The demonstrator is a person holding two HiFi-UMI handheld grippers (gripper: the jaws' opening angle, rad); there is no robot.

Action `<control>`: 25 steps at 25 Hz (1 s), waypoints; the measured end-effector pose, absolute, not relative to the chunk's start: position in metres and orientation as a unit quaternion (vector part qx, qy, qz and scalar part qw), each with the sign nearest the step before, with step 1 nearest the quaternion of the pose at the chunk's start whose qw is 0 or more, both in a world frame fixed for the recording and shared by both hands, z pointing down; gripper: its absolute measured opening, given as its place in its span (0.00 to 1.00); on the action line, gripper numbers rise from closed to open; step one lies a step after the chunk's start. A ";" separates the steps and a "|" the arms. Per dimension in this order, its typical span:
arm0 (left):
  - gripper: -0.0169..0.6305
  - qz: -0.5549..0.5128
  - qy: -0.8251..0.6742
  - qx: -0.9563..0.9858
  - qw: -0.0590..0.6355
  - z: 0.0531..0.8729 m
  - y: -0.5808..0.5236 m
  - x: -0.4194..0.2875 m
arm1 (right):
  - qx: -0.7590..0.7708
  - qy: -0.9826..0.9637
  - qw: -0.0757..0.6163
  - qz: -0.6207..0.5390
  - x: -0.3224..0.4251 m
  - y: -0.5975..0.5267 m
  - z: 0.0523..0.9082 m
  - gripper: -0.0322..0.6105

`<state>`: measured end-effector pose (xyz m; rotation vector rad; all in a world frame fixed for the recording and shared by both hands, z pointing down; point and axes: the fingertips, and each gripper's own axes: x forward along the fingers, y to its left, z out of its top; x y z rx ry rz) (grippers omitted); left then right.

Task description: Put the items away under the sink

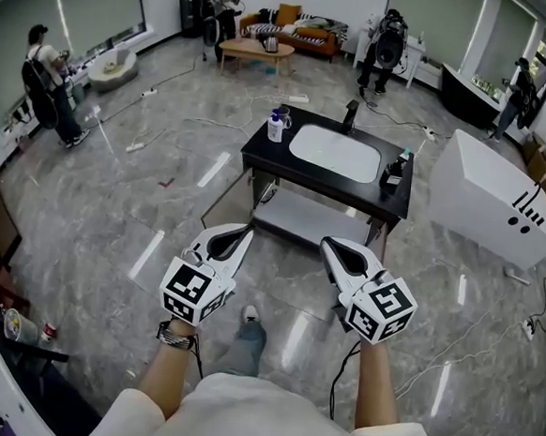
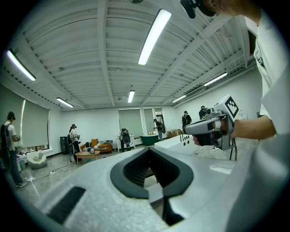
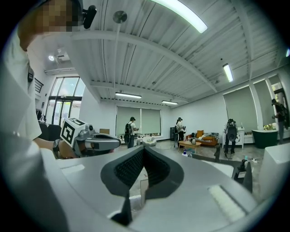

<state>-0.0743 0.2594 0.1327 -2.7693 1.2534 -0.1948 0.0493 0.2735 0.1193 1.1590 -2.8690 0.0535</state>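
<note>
Here, left gripper: jaws closed tip to tip, nothing between them; it is held level, out in front of the person, pointing toward the sink.
Right gripper: jaws also closed on nothing, the tips meeting in its own view; it is held level beside the left one, the two apart and angled slightly toward each other.
Sink: a white oval basin set in a black counter, standing on the floor ahead of both grippers and clear of them.
Faucet: black, upright at the far edge of the basin.
Bottle: white with a blue label and a dark pump top, upright on the counter's far left corner, beside the basin.
Dark items: a small cluster on the counter's right edge, just beside the basin; what they are cannot be told.
Shelf: a pale board under the sink, between the stand's legs, nearest the gripper tips.
White box: a large angular unit to the right of the sink, well apart from it.
Floor: glossy grey marble with cables lying across it.
Shoe: the person's own, between and below the two grippers.
Background: a sofa and a coffee table at the far wall, with several people standing around the room.
</note>
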 end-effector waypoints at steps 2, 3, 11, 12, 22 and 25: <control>0.03 -0.059 0.411 -0.908 0.051 0.130 0.227 -0.077 | 0.381 -0.924 0.035 0.004 0.048 0.243 0.119 0.06; 0.03 -0.056 0.411 -0.908 0.053 0.128 0.209 -0.080 | 0.386 -0.922 0.041 -0.002 0.047 0.226 0.118 0.06; 0.03 -0.058 0.401 -0.912 0.055 0.120 0.068 -0.095 | 0.416 -0.908 0.045 -0.008 0.038 0.083 0.106 0.06; 0.03 -0.057 0.401 -0.913 0.054 0.118 0.052 -0.097 | 0.418 -0.908 0.042 -0.007 0.038 0.067 0.103 0.06; 0.03 -0.050 0.391 -0.918 0.046 0.115 -0.070 -0.114 | 0.431 -0.902 0.020 0.015 0.028 -0.051 0.093 0.06; 0.03 -0.049 0.391 -0.918 0.046 0.117 -0.098 -0.120 | 0.439 -0.898 0.024 0.014 0.026 -0.080 0.098 0.06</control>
